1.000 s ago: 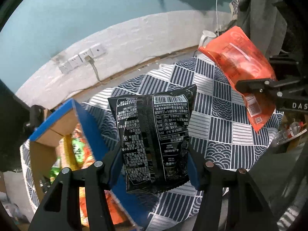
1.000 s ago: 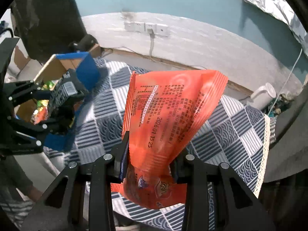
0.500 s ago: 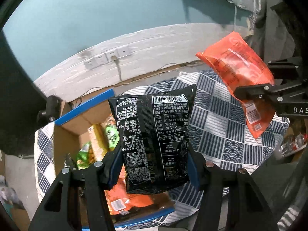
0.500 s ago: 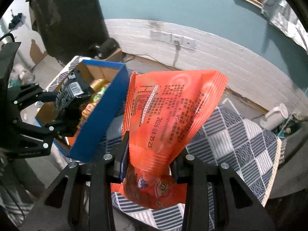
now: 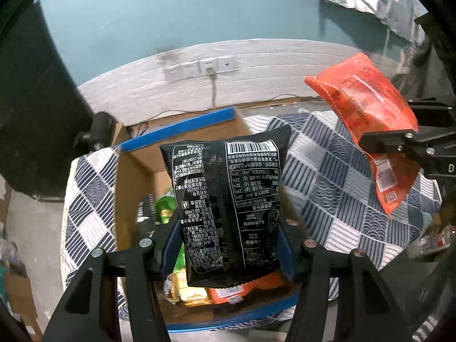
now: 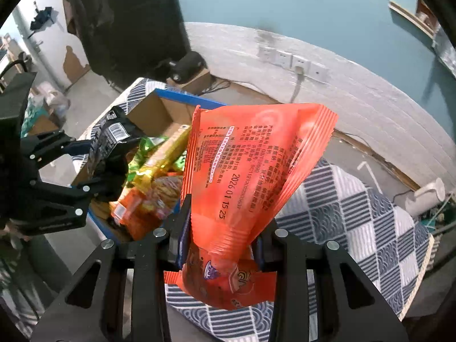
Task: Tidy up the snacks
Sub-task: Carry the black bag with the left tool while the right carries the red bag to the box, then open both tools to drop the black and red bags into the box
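While the left gripper (image 5: 228, 245) is clamping a black packet (image 5: 228, 208) over the box (image 5: 176, 131), snacks are showing below. The right gripper (image 6: 219, 245) is pinching an orange packet (image 6: 245, 176).

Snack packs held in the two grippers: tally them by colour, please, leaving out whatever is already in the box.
Black: 1, the black snack pack clamped in the left gripper.
Orange: 1, the orange snack pack clamped in the right gripper.
Total: 2 held packs. Packs in the cardboard box overlap too much for a reliable count.
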Action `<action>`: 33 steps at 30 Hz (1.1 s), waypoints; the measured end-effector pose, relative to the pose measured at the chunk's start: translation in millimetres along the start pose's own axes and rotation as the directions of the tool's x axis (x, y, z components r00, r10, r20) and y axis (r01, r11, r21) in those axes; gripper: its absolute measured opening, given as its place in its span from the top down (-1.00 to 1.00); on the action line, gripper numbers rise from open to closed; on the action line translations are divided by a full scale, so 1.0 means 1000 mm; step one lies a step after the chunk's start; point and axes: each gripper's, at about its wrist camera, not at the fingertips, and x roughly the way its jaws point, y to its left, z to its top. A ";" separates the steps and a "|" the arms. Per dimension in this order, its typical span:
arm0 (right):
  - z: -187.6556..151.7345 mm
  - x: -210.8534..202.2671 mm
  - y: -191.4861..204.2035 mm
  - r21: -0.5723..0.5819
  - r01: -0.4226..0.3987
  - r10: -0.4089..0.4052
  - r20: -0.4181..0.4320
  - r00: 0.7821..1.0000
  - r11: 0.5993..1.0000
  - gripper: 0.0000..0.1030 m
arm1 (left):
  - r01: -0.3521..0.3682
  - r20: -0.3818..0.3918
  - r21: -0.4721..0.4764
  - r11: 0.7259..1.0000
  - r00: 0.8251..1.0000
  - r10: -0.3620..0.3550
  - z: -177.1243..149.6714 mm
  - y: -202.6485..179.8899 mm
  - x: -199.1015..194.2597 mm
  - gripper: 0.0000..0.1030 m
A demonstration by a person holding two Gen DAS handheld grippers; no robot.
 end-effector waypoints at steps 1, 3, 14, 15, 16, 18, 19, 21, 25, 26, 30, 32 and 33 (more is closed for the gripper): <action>0.003 0.005 0.003 -0.002 -0.008 0.008 -0.006 1.000 1.000 0.35 | -0.016 -0.001 -0.004 1.000 1.000 0.016 -0.001 0.005 0.001 -0.15; 0.009 0.013 0.010 -0.005 -0.020 0.020 -0.017 1.000 1.000 0.35 | -0.029 -0.003 -0.019 0.999 1.000 0.028 -0.003 0.014 0.003 -0.15; 0.039 0.062 0.047 -0.016 -0.086 0.085 -0.080 0.993 0.996 0.35 | -0.049 -0.057 -0.117 0.992 0.997 0.043 -0.017 0.060 0.028 -0.15; 0.042 0.066 0.049 -0.020 -0.090 0.088 -0.086 0.992 0.996 0.35 | -0.054 -0.062 -0.124 0.991 0.997 0.046 -0.018 0.064 0.030 -0.15; 0.043 0.070 0.052 -0.023 -0.093 0.090 -0.092 0.992 0.995 0.34 | -0.061 -0.073 -0.135 0.989 0.996 0.051 -0.019 0.068 0.034 -0.15; 0.047 0.078 0.058 -0.031 -0.106 0.102 -0.109 0.989 0.994 0.33 | -0.057 -0.086 -0.157 0.986 0.995 0.044 -0.022 0.075 0.039 -0.15; 0.048 0.082 0.061 -0.033 -0.113 0.108 -0.115 0.987 0.993 0.33 | -0.049 -0.092 -0.170 0.984 0.995 0.034 -0.023 0.078 0.042 -0.15; 0.051 0.087 0.064 -0.037 -0.119 0.113 -0.125 0.986 0.992 0.30 | -0.046 -0.103 -0.191 0.981 0.994 0.027 -0.024 0.082 0.046 -0.16; 0.056 0.096 0.069 -0.041 -0.122 0.115 -0.130 0.985 0.992 0.17 | -0.056 -0.107 -0.206 0.977 0.994 0.035 -0.020 0.083 0.048 -0.22; 0.056 0.097 0.070 -0.039 -0.123 0.117 -0.128 0.985 0.992 0.17 | -0.054 -0.102 -0.207 0.977 0.994 0.033 -0.019 0.083 0.047 -0.31; 0.060 0.093 0.066 -0.028 -0.129 0.126 -0.106 0.986 0.991 -0.29 | -0.068 -0.083 -0.203 0.977 0.995 0.052 -0.018 0.081 0.039 -0.48; 0.059 0.088 0.066 -0.038 -0.110 0.107 -0.088 0.990 0.993 -0.30 | -0.068 -0.079 -0.203 0.977 0.996 0.053 -0.017 0.081 0.036 -0.48; 0.059 0.085 0.065 -0.039 -0.105 0.101 -0.083 0.991 0.994 -0.30 | -0.067 -0.077 -0.203 0.977 0.996 0.052 -0.017 0.081 0.034 -0.48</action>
